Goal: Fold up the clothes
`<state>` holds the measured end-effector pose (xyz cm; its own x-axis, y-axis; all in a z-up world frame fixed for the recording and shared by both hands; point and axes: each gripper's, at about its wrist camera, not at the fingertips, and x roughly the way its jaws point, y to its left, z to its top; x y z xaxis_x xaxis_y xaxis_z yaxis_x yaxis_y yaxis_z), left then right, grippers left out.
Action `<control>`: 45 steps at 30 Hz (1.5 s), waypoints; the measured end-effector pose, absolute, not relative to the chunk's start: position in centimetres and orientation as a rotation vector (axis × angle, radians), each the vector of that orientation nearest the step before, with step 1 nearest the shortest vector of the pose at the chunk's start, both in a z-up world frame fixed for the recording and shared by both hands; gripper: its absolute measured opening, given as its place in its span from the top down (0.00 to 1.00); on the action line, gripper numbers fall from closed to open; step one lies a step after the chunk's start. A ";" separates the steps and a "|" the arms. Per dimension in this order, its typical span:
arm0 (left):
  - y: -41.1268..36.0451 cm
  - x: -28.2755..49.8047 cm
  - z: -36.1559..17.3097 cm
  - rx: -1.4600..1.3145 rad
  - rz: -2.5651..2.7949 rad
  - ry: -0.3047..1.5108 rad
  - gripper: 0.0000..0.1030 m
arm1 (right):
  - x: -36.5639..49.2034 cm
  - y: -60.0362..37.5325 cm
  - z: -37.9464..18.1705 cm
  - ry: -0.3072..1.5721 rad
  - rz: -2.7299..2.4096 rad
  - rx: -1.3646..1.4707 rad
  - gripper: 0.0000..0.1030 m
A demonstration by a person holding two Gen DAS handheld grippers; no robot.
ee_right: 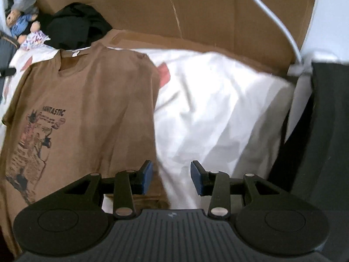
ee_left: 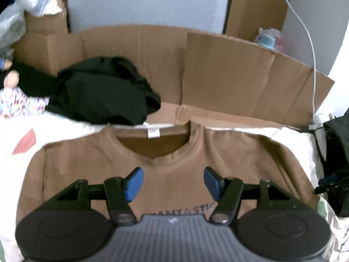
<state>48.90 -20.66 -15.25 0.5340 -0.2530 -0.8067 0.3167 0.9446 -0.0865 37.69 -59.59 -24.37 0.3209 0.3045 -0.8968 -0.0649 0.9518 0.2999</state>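
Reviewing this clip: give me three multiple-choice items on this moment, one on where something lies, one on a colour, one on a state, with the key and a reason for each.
1. Where does the black garment lie?
A. Beyond the shirt's collar, against the cardboard
B. On the shirt's print
C. Between the right gripper's fingers

2. What colour is the shirt spread on the white sheet?
A. Red
B. Brown
C. Green

3. What is the state of the left gripper?
A. Shut on the collar
B. Shut on a sleeve
C. Open, holding nothing

Key:
1 A: the dark heap sits just past the neckline, in front of the cardboard wall.
2 B: the shirt is brown in both views, with a dark print on its chest.
3 C: its blue pads stand apart above the chest, with no cloth pinched between them.
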 end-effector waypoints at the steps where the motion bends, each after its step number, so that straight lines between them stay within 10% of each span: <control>1: -20.5 48.8 -15.5 0.071 -0.338 0.953 0.37 | 37.5 -59.4 -24.4 1.226 0.258 0.226 0.58; 17: -20.2 47.4 -19.3 0.080 -0.366 1.000 0.37 | 37.1 -58.7 -25.3 1.234 0.288 0.269 0.96; 45: -19.5 48.8 -22.7 0.064 -0.351 1.042 0.37 | 43.5 -63.6 -24.5 1.179 -0.100 -0.193 0.96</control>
<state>48.77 -19.49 -22.70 0.4541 -0.2545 -0.8538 0.3146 0.9424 -0.1136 43.51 -63.61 -24.53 0.3801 -0.1787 -0.9075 -0.0231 0.9790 -0.2025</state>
